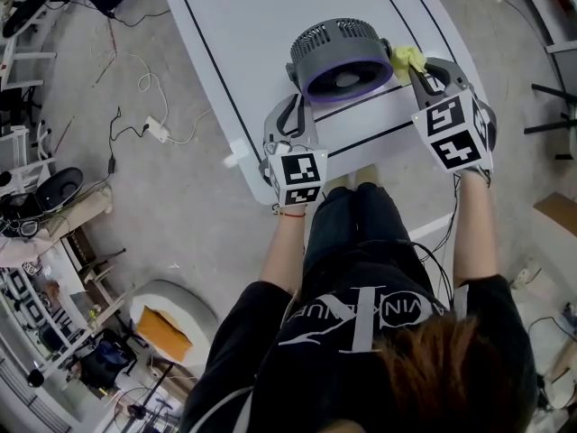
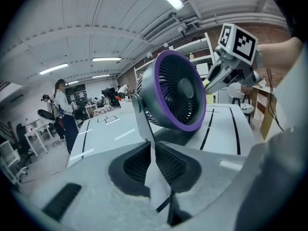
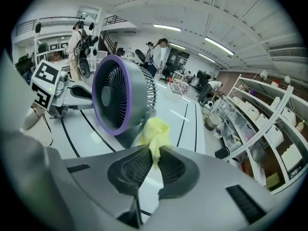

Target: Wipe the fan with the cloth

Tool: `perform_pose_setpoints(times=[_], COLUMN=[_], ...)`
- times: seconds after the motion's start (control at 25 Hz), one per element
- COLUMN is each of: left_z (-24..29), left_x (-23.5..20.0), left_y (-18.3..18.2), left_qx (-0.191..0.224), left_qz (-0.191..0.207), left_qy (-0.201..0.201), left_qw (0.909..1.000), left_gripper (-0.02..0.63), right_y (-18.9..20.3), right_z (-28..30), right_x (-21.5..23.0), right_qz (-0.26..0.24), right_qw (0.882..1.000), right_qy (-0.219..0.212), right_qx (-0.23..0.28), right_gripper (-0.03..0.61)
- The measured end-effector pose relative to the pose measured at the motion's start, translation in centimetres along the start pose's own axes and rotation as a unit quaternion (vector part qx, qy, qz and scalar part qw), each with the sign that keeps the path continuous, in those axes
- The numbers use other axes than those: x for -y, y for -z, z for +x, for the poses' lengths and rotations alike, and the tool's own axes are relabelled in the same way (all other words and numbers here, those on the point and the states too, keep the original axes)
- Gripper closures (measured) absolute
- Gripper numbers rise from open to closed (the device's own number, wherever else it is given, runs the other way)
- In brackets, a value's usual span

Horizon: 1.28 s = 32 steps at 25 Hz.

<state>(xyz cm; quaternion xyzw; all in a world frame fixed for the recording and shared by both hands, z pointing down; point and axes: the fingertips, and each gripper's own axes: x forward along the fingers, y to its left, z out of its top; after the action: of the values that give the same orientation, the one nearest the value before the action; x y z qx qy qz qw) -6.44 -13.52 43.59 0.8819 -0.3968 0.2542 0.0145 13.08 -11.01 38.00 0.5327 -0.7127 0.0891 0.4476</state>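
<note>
A grey fan (image 1: 336,54) with a purple ring stands on the white table (image 1: 252,25), its face tilted up. My left gripper (image 1: 297,106) is at the fan's left side, shut on the upright arm of the fan's stand (image 2: 143,121), which runs down between the pads of the left gripper (image 2: 150,150). My right gripper (image 1: 416,70) is at the fan's right side, shut on a bunched yellow cloth (image 1: 406,58). In the right gripper view the cloth (image 3: 155,131) sticks out of the right gripper (image 3: 153,160) and lies close to the fan's base (image 3: 126,136); I cannot tell whether it touches.
Black lines cross the table top (image 3: 185,121). The table's near edge (image 1: 270,192) is just in front of the person's legs. Cables and a power strip (image 1: 158,130) lie on the floor at left. Shelving (image 3: 269,124) stands to the right; people (image 2: 62,109) stand far off.
</note>
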Motion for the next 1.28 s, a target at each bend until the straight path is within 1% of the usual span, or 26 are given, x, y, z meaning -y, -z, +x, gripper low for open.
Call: perform_pose_setpoints(times=[0.04, 0.08, 0.12, 0.16, 0.24, 0.36, 0.4, 0.48, 0.6, 0.84, 1.12, 1.28], left_z=[0.0, 0.0, 0.1, 0.1, 0.2, 0.8, 0.9, 0.9, 0.8, 1.3, 2.3, 2.9], left_x=[0.2, 0.4, 0.7, 0.8, 0.6, 0.5, 0.5, 0.6, 0.5, -1.1, -3.3, -4.5], left_y=[0.2, 0.5, 0.8, 1.0, 1.3, 1.4, 1.3, 1.1, 1.1, 0.9, 1.0, 0.8], left_qx=[-0.005, -0.013, -0.019, -0.022, -0.026, -0.043, -0.049, -0.057, -0.057, -0.062, -0.055, -0.056], left_qz=[-0.004, -0.010, -0.019, -0.026, -0.031, -0.013, -0.009, -0.015, -0.024, -0.025, -0.024, -0.003], left_qy=[0.009, 0.023, 0.035, 0.039, 0.030, 0.016, 0.013, 0.004, -0.005, 0.009, 0.043, 0.050], left_qw=[0.9999, 0.9996, 0.9990, 0.9986, 0.9987, 0.9988, 0.9987, 0.9983, 0.9981, 0.9977, 0.9973, 0.9972], left_gripper=[0.590, 0.519, 0.424, 0.421, 0.467, 0.537, 0.546, 0.558, 0.568, 0.574, 0.572, 0.572], right_y=[0.0, 0.0, 0.0, 0.0, -0.1, -0.2, -0.2, -0.3, -0.5, -0.9, -1.0, -1.5], right_z=[0.0, 0.0, 0.0, 0.0, -0.1, -0.2, -0.3, -0.6, -0.8, -1.3, -1.3, -1.4], right_x=[0.0, 0.0, 0.1, 0.1, 0.2, 0.2, 0.2, 0.3, 0.5, 0.0, -1.6, -2.6], right_qz=[-0.001, -0.001, 0.000, 0.000, -0.001, -0.003, -0.004, -0.004, -0.001, -0.008, -0.010, -0.019], right_qw=[1.000, 1.000, 1.000, 1.000, 1.000, 1.000, 1.000, 1.000, 1.000, 1.000, 0.999, 0.999], right_qy=[0.000, 0.000, 0.000, 0.000, 0.001, 0.001, 0.002, 0.005, 0.011, 0.012, -0.011, -0.022], right_qx=[0.000, 0.000, 0.000, 0.000, 0.000, 0.001, 0.001, 0.001, 0.007, 0.020, 0.029, 0.036], right_gripper=[0.548, 0.549, 0.548, 0.548, 0.548, 0.548, 0.548, 0.548, 0.548, 0.548, 0.548, 0.548])
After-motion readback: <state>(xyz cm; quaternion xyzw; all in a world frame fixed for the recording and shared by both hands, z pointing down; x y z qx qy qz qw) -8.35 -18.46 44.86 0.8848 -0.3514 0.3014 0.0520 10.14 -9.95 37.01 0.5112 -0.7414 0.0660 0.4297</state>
